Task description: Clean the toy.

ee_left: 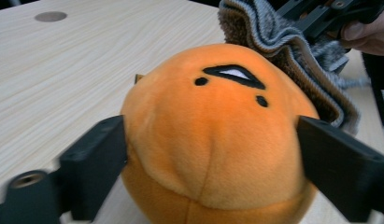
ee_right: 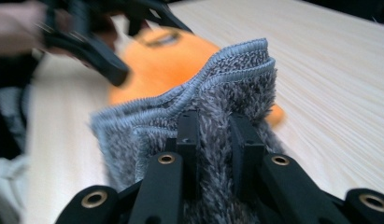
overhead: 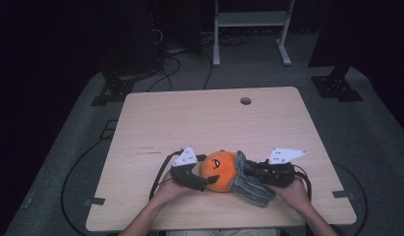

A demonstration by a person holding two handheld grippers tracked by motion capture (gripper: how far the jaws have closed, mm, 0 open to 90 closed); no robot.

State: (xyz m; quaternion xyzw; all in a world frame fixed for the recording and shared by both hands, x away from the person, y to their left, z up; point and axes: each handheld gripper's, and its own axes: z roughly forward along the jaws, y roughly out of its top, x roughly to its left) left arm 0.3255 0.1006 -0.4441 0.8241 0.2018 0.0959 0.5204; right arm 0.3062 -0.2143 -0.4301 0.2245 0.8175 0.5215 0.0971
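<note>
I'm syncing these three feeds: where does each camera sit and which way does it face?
High view: above the person's side, looking forward and down at the table; forearms, both grippers.
Left gripper view: rides the left gripper, facing the plush.
Right gripper view: rides the right gripper, facing the cloth.
Shared: plush, cloth.

One orange plush (overhead: 218, 170), one grey cloth (overhead: 248, 184)

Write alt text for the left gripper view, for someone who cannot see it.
A round orange plush toy with a stitched black face sits on a pale wooden table between the black jaws of the left gripper, which stand at its two sides. Behind it, at upper right, a grey fuzzy knitted cloth drapes against the toy, held by the right gripper.
</note>
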